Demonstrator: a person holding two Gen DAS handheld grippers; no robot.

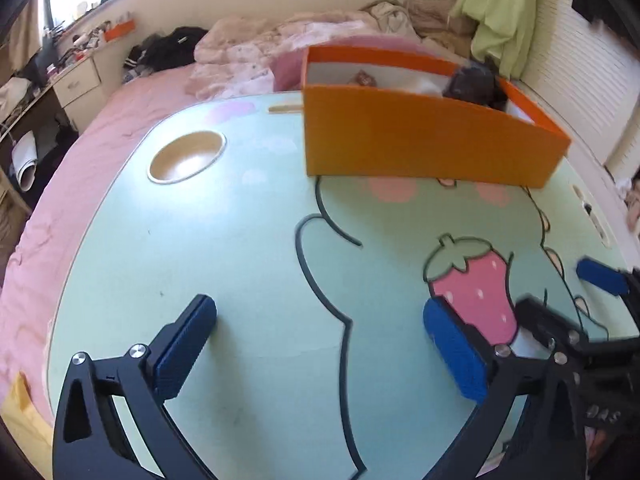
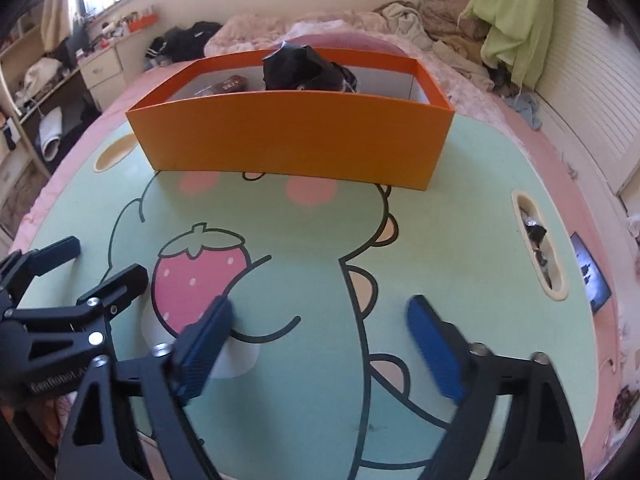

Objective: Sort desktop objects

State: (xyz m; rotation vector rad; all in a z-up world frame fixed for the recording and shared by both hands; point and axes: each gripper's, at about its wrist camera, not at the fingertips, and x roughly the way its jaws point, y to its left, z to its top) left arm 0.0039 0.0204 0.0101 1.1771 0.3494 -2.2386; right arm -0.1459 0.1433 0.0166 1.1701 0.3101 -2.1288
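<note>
- The left tool (image 1: 320, 336) hangs over the green tabletop (image 1: 240, 260), its blue pads spread wide with only bare surface between them.
- The right tool (image 2: 320, 332) is likewise spread wide above the tabletop, with nothing between its pads.
- A white roll (image 2: 236, 360) lies on the tabletop just beside the right tool's left pad, partly hidden by it; whether they touch cannot be told.
- From the left wrist view the right tool shows at the right edge, over the printed strawberry (image 1: 476, 284).
- An orange box (image 2: 296, 140) stands at the far side of the tabletop, well apart from both tools.
- In the box lie a black crumpled thing (image 2: 300, 68) and a small brown packet (image 2: 232, 84).
- A round cup recess (image 1: 186, 156) sits in the tabletop's far left part, left of the box.
- A slot (image 2: 540, 248) runs along the tabletop's right side, with small dark things in it.
- The tabletop rests on a pink bed (image 1: 80, 160) strewn with crumpled bedding farther back.
</note>
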